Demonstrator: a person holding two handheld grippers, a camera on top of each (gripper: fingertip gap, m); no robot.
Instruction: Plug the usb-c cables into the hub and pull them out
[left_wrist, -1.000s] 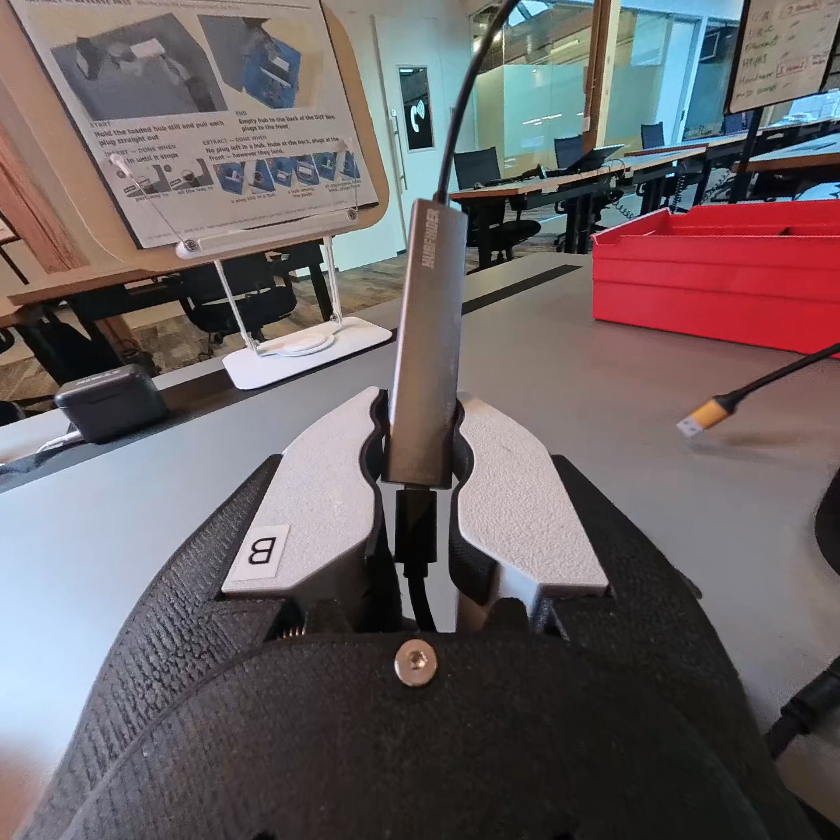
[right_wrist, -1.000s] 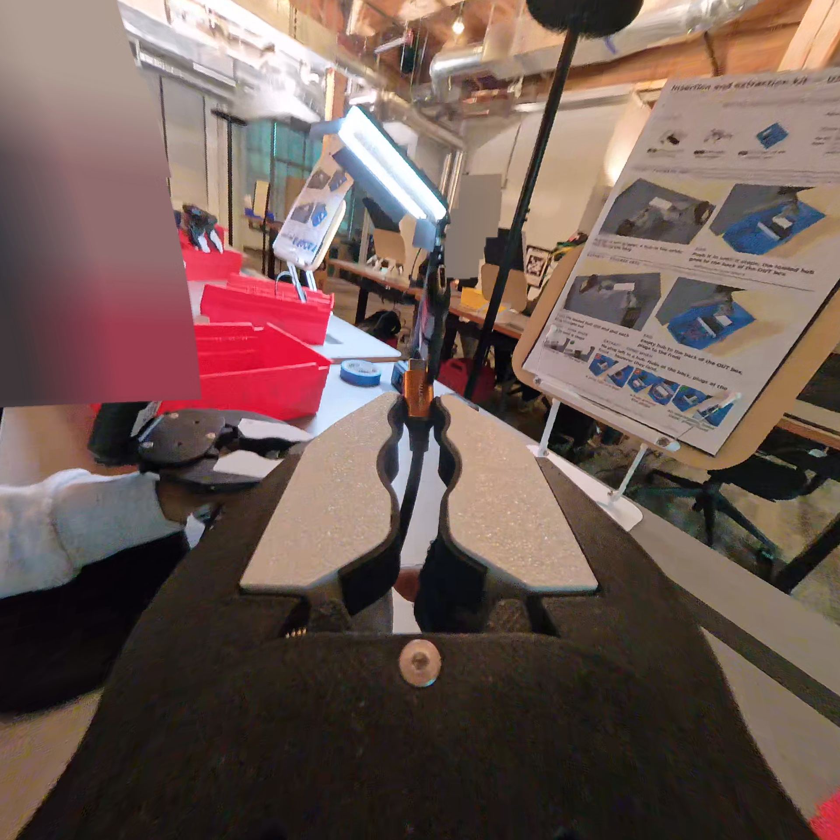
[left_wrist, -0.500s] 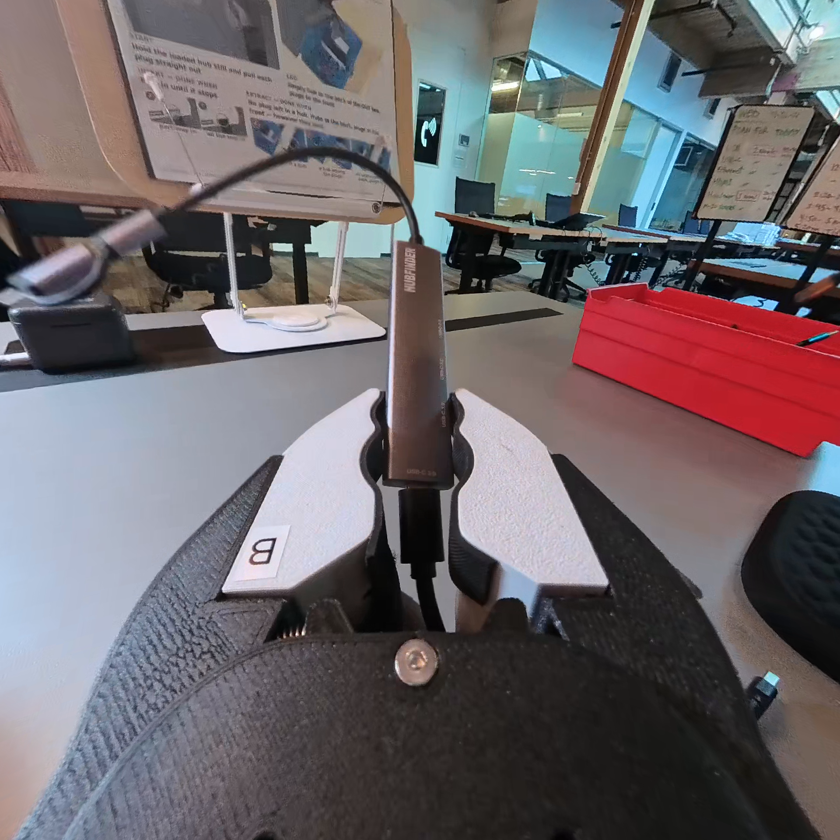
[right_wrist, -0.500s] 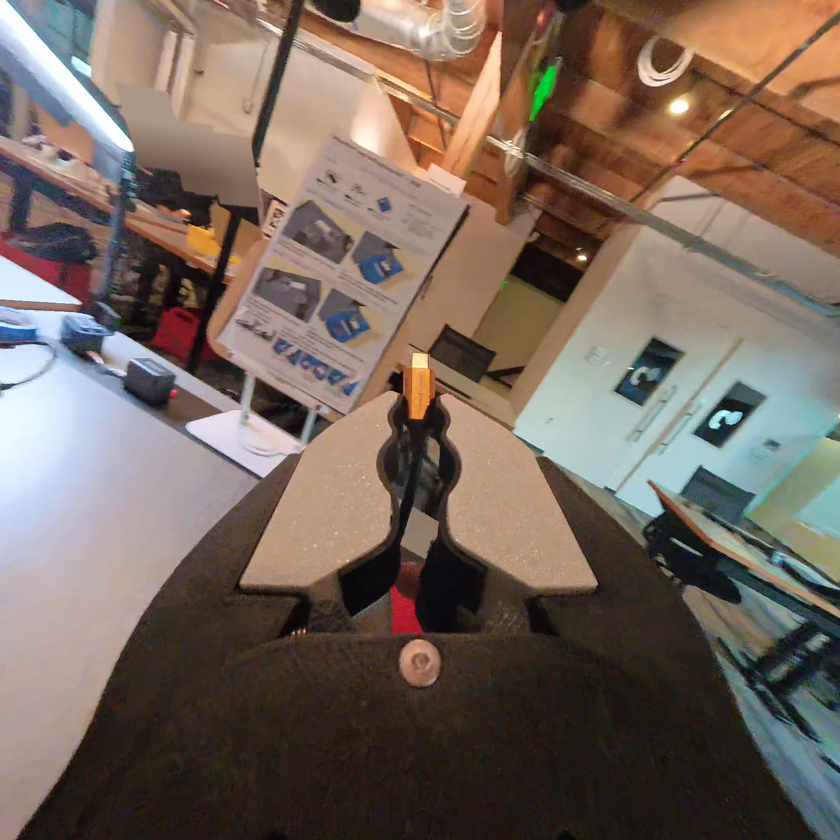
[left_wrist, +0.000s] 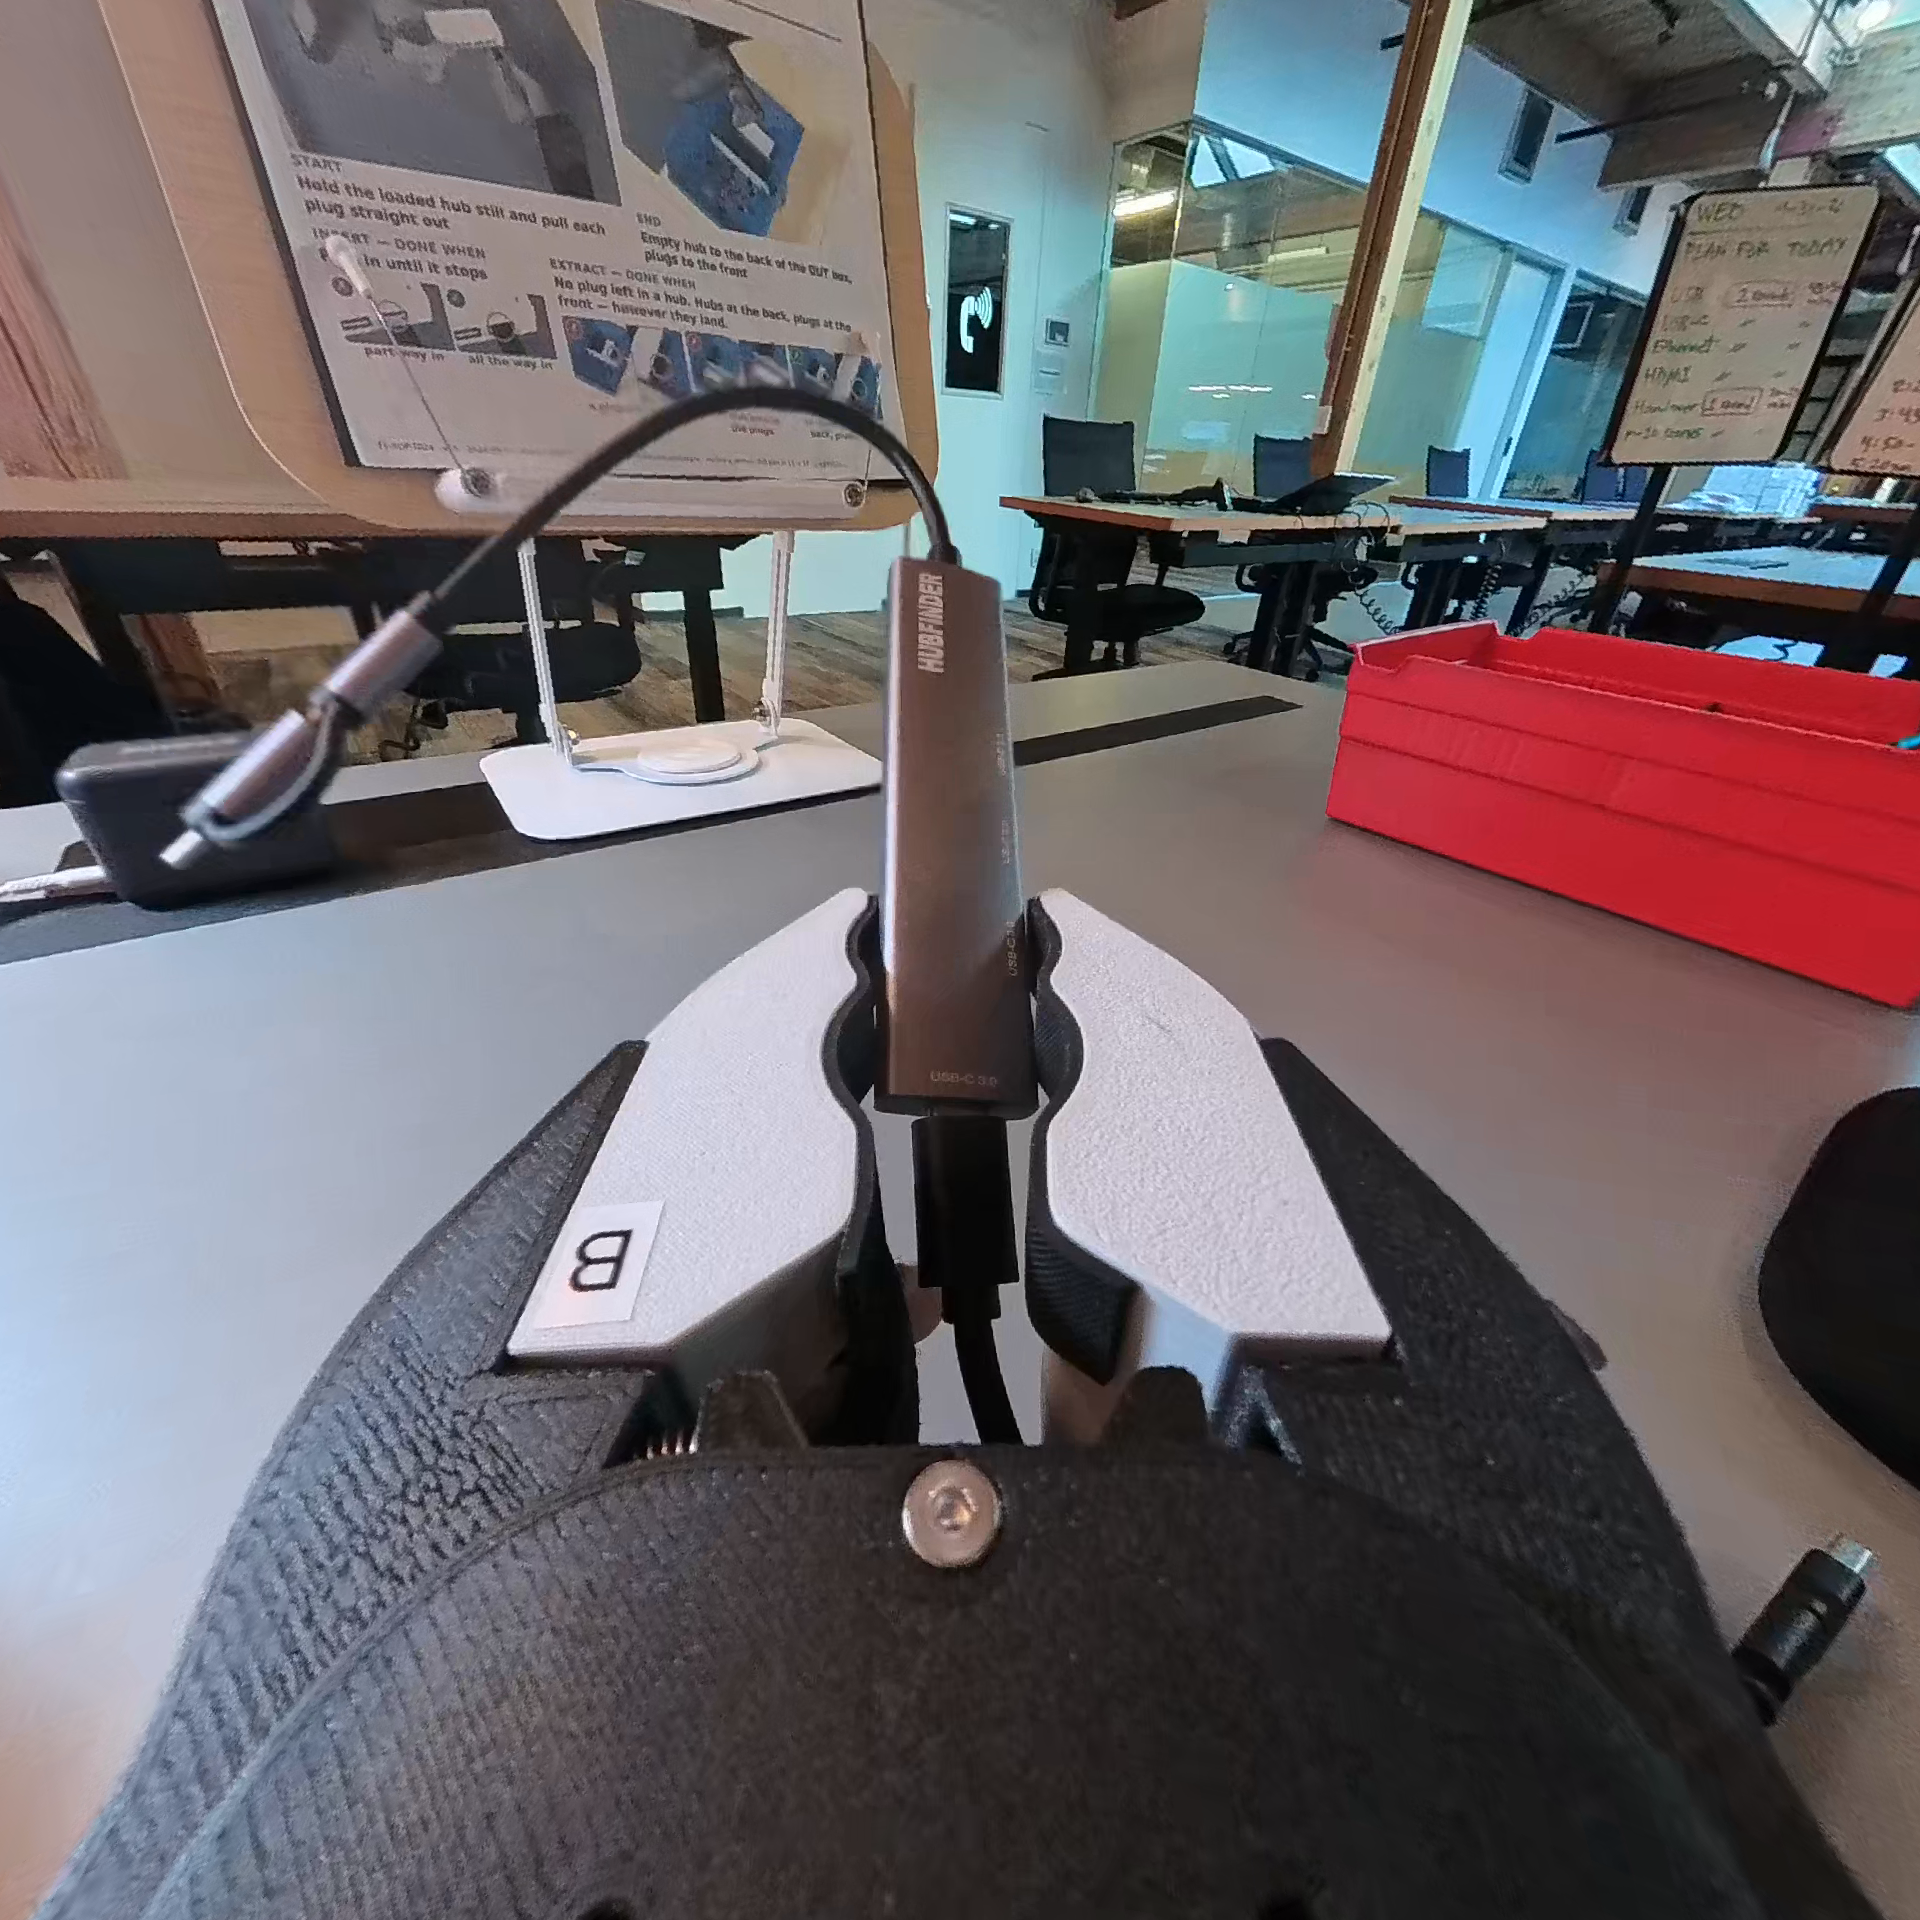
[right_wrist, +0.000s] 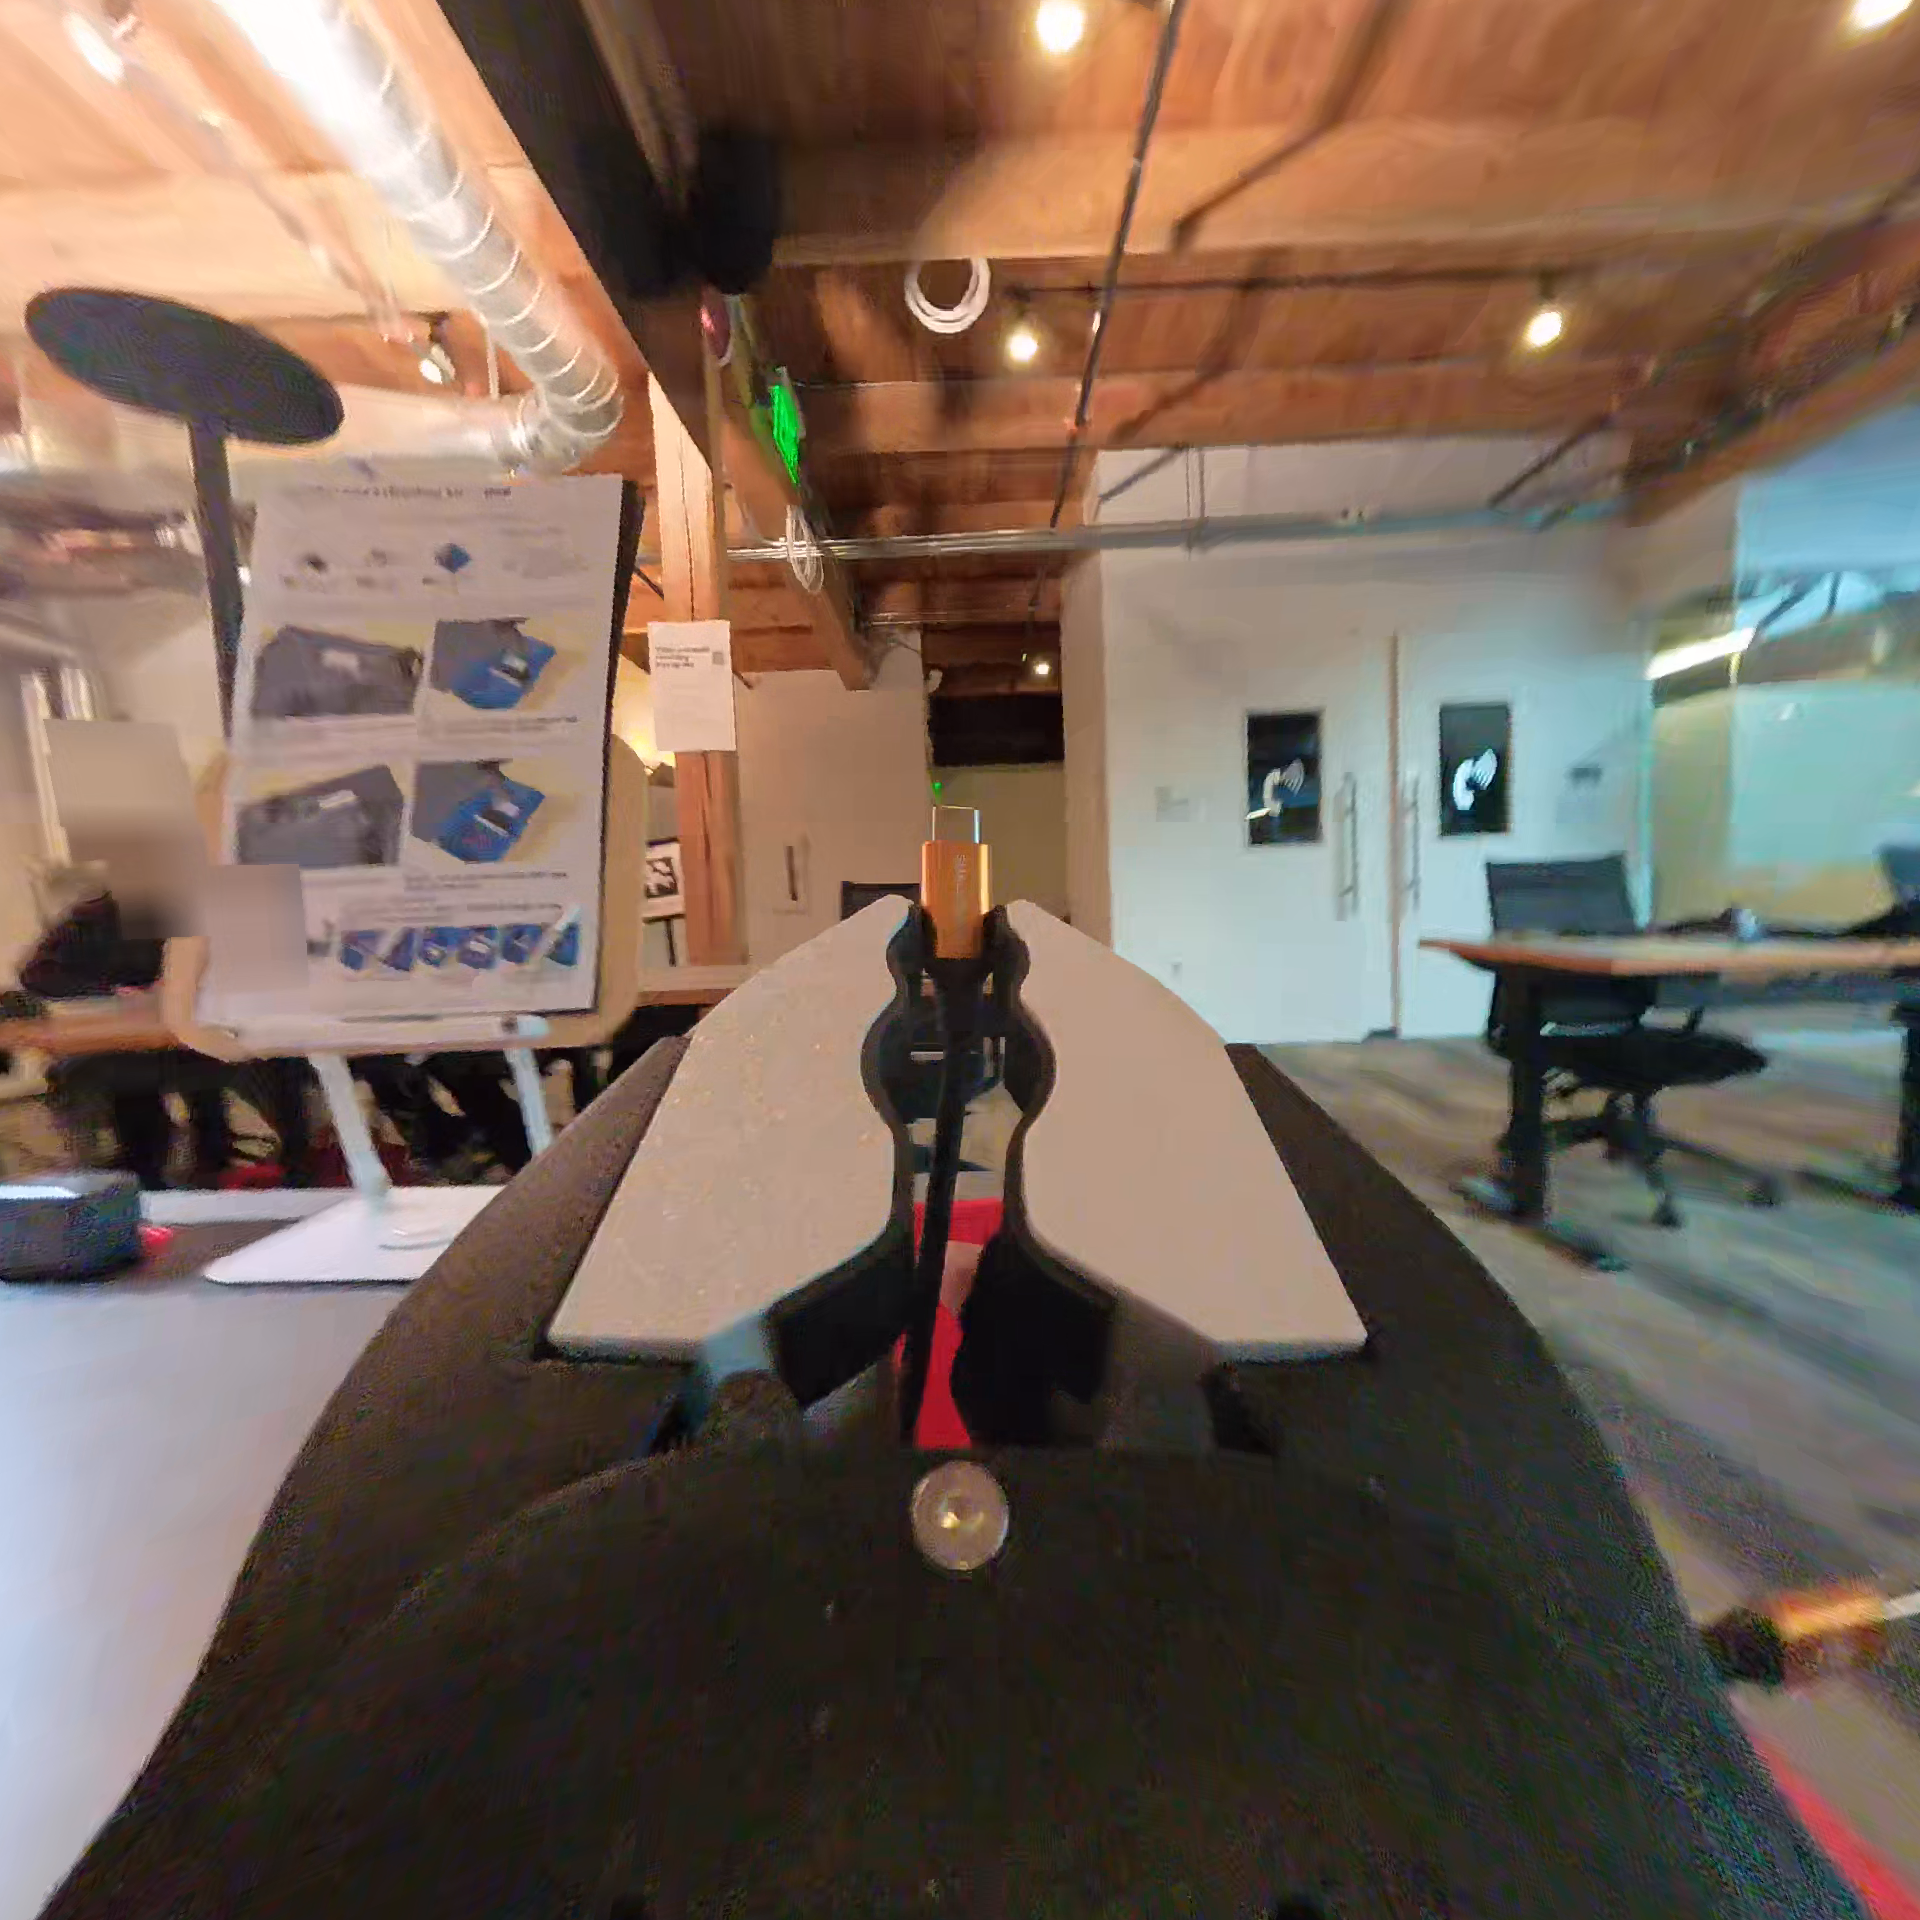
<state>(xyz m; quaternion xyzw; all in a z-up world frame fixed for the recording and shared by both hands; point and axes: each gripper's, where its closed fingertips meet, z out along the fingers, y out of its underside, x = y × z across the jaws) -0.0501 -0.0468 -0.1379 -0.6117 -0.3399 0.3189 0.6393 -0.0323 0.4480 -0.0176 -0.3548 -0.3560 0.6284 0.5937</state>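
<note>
The left gripper (left_wrist: 951, 925) still clamps its fingers on the grey hub (left_wrist: 948, 831), a black plug (left_wrist: 961, 1195) seated in its near end. The right gripper (right_wrist: 956, 920) has swung up and away, fingers pinching the orange usb-c plug (right_wrist: 954, 899), which now faces the room, not the hub; realignment probably comes next.

An open office: a grey desk (left_wrist: 312, 1091) carries stacked red bins (left_wrist: 1621, 790) and an instruction sheet (right_wrist: 416, 748) on a white stand. Beyond lie wood-plank floor (left_wrist: 831, 655), black office chairs (right_wrist: 1600, 1029), glass partitions (left_wrist: 1226, 312), a whiteboard (left_wrist: 1745, 322), white walls and an exposed timber ceiling (right_wrist: 1299, 187) with spotlights and silver ducting (right_wrist: 488, 281).
</note>
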